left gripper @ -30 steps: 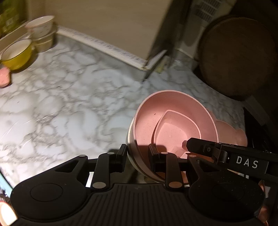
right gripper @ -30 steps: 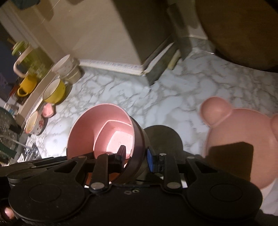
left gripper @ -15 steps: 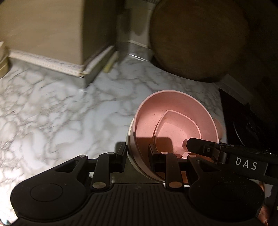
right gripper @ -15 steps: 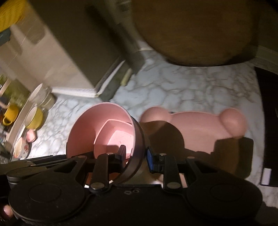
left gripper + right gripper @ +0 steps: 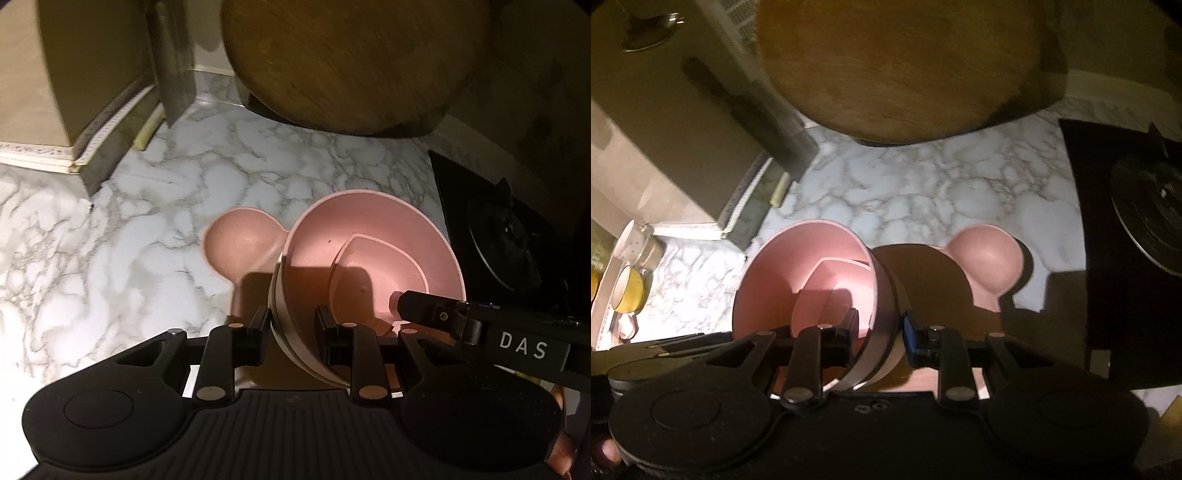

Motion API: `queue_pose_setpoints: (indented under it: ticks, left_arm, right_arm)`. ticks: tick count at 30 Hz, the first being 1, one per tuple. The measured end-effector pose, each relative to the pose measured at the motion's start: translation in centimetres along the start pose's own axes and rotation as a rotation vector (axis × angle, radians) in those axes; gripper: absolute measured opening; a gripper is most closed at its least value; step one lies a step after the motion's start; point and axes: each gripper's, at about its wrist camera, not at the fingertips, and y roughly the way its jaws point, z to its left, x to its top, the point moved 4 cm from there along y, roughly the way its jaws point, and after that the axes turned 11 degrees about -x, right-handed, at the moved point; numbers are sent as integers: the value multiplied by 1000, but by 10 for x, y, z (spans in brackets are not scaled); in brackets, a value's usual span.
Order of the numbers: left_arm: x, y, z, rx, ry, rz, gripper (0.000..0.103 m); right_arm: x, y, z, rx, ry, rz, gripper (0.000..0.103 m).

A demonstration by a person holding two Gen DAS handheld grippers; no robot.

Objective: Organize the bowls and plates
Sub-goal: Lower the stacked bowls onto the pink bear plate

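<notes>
Both grippers pinch the pink bowl (image 5: 369, 254) rim: left gripper (image 5: 290, 326) on its left wall, right gripper (image 5: 879, 332) on its right wall. Bowl hangs directly over the bear plate (image 5: 986, 258); straight down seats it.

White marble countertop (image 5: 110, 258), round wooden board (image 5: 351, 62), black stovetop (image 5: 1126, 240)

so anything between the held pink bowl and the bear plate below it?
Nothing visible. Both grippers, left gripper and right gripper, clamp the pink bowl directly above the bear plate; only shadow lies between.
</notes>
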Motion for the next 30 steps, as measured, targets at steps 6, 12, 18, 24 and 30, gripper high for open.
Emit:
queue_pose_setpoints:
  ticks: [6, 12, 18, 24, 30]
  left_arm:
    - [-1, 22, -7, -3, 16, 31, 25]
    - [0, 33, -8, 2, 22, 52, 25]
    - [-1, 37, -6, 1, 29, 63, 25]
    - [-1, 38, -5, -2, 33, 61, 25]
    - [0, 35, -7, -5, 67, 47, 25]
  right_arm:
    - [-4, 15, -17, -26, 23, 23, 23]
    - [-5, 24, -22, -41, 37, 42, 23]
    - [-6, 26, -22, -45, 40, 52, 23]
    - [-5, 28, -22, -48, 42, 51, 23]
    - [-5, 28, -22, -43, 43, 43, 29]
